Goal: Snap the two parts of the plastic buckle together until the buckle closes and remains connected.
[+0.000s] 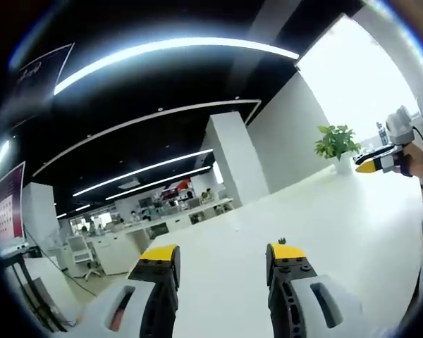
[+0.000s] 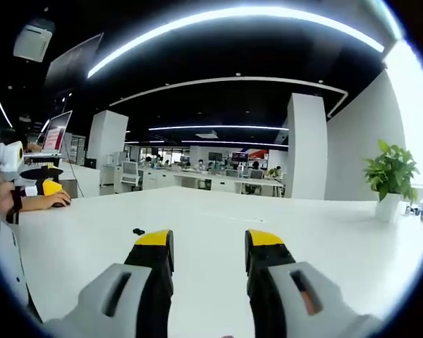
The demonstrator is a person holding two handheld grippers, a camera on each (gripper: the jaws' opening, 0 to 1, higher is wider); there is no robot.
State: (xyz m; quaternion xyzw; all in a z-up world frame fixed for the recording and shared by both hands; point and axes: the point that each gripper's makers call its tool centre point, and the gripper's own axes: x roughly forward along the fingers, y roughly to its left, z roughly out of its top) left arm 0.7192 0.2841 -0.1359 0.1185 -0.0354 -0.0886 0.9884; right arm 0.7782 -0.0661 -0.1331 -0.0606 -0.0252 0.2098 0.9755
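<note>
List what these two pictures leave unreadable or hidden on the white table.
- Small dark object beyond the right tool in the right gripper view: too small to tell whether it is a buckle part.
- Dark speck past the left tool in the left gripper view: partly hidden by the yellow tip.
- White table: its near edge is covered by the tool bodies.

A wide white desk [image 2: 218, 225] is stretching out ahead, with 1 small dark piece [image 2: 138, 231] lying on it near the front and a potted plant [image 2: 390, 179] standing at its far edge.
</note>
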